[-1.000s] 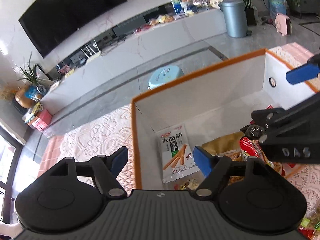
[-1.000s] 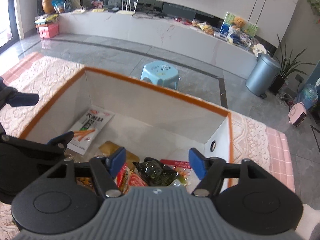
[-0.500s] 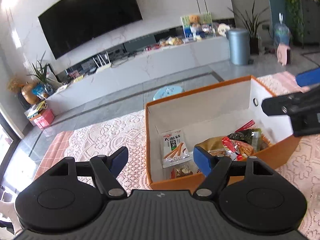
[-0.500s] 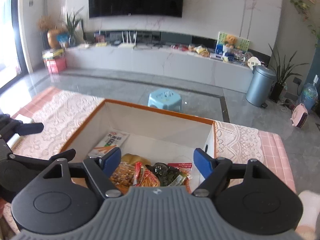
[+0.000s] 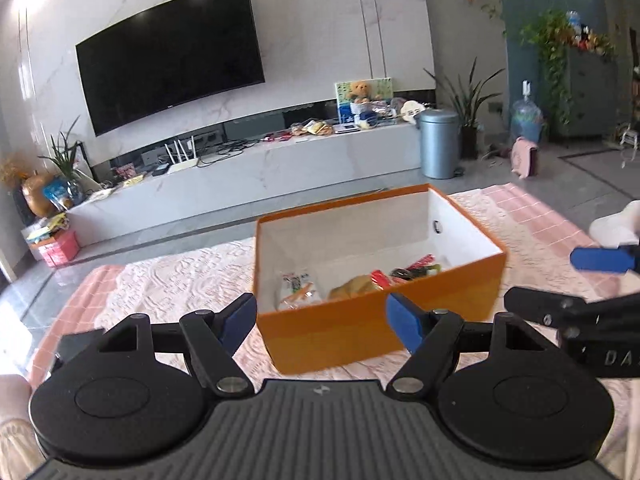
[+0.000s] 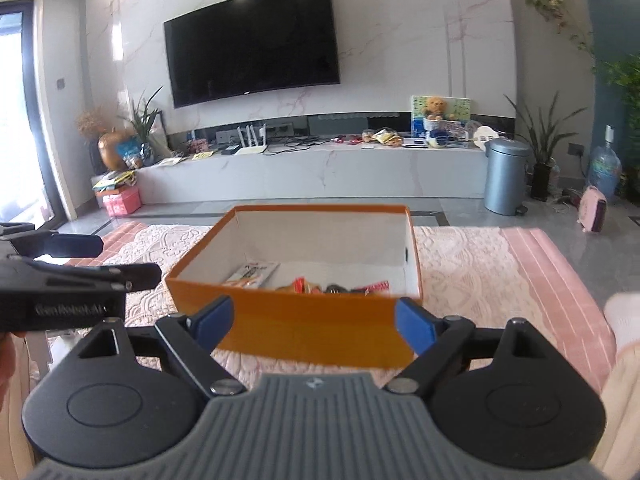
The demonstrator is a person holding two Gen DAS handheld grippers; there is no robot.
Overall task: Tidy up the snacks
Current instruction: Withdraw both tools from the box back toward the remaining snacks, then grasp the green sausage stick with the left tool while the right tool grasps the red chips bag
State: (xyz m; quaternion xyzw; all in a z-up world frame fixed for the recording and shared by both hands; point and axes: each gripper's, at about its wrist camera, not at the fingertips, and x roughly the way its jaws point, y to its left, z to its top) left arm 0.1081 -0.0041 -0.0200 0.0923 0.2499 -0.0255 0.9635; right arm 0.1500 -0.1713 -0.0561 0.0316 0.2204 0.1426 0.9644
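An orange box [image 5: 360, 328] with a white inside stands on a pink lace cloth and also shows in the right wrist view [image 6: 320, 324]. It holds several snack packs, among them a white pack with orange sticks [image 5: 298, 290] [image 6: 252, 274] and red and dark packs [image 5: 404, 274] [image 6: 340, 288]. My left gripper [image 5: 322, 318] is open and empty, in front of the box's near wall. My right gripper [image 6: 314, 324] is open and empty, also in front of the box. Each gripper shows at the edge of the other's view.
The lace cloth [image 6: 480, 272] covers the surface around the box. Beyond it lie a grey floor, a long white TV cabinet [image 6: 320, 172], a black TV [image 6: 252, 40], a grey bin [image 6: 506, 176] and plants.
Both grippers have pulled back and up from over the box's inside to in front of its near wall. The whole box is now in view. Both stayed open and empty.
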